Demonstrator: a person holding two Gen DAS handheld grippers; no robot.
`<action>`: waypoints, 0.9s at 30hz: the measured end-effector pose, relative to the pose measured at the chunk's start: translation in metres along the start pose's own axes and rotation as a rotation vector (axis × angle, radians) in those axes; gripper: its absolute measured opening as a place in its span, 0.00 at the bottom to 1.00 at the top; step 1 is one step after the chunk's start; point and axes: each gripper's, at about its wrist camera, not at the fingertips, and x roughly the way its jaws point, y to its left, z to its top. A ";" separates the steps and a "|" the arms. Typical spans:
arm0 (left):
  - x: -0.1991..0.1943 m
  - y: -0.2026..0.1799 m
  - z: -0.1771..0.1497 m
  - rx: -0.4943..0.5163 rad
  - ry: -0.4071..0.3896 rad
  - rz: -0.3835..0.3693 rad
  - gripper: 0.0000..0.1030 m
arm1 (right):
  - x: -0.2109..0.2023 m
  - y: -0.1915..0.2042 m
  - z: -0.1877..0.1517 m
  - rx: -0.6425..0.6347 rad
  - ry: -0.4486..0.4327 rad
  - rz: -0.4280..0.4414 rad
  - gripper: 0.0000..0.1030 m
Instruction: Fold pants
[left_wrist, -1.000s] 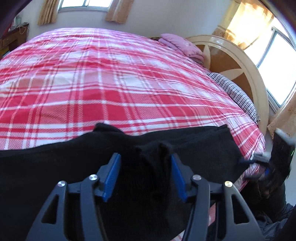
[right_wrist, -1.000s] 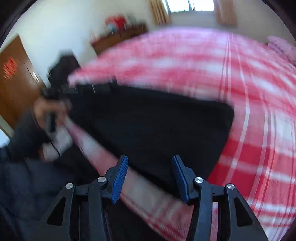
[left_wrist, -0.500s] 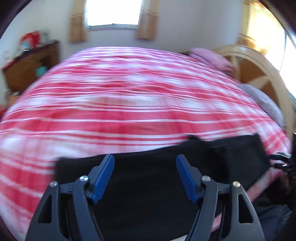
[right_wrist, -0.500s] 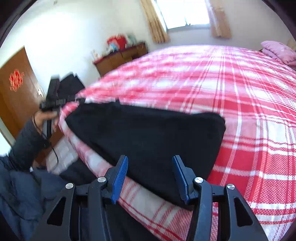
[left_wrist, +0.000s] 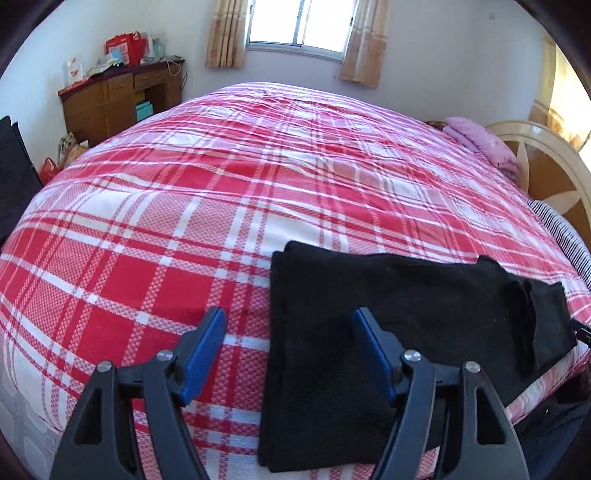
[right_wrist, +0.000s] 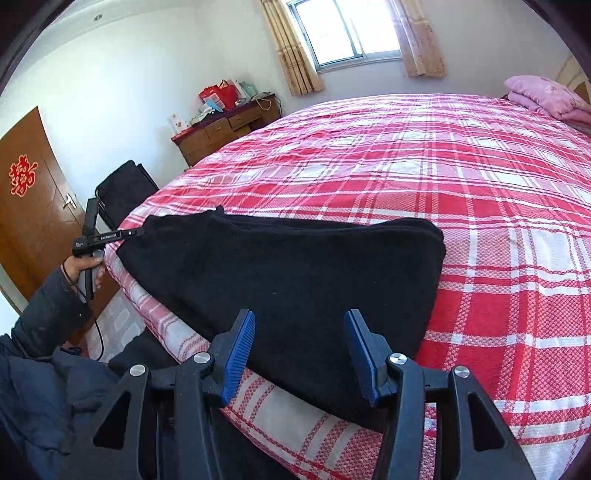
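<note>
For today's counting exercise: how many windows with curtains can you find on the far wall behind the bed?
1. The window sits centred on the far wall, a curtain on each side; the right wrist view shows the same one. Others may lie outside view.

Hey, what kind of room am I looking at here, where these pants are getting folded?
Most likely a home bedroom. A large bed with a red plaid cover fills the view, the black pants lie on its near edge, a pink pillow rests by the headboard, and a wooden dresser stands against the wall.

right gripper (right_wrist: 299, 354): black frame | blue ribbed pads | silver screws | left sleeve (right_wrist: 48, 314): dark navy
</note>
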 end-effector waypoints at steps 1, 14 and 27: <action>0.000 -0.001 0.000 -0.004 0.005 -0.027 0.71 | 0.002 0.001 -0.001 -0.005 0.004 -0.003 0.51; -0.022 0.003 0.007 -0.134 -0.011 -0.264 0.18 | -0.003 0.000 -0.001 -0.014 -0.031 -0.042 0.51; -0.097 -0.114 0.050 0.008 -0.140 -0.552 0.18 | -0.021 -0.019 0.009 0.079 -0.112 -0.080 0.52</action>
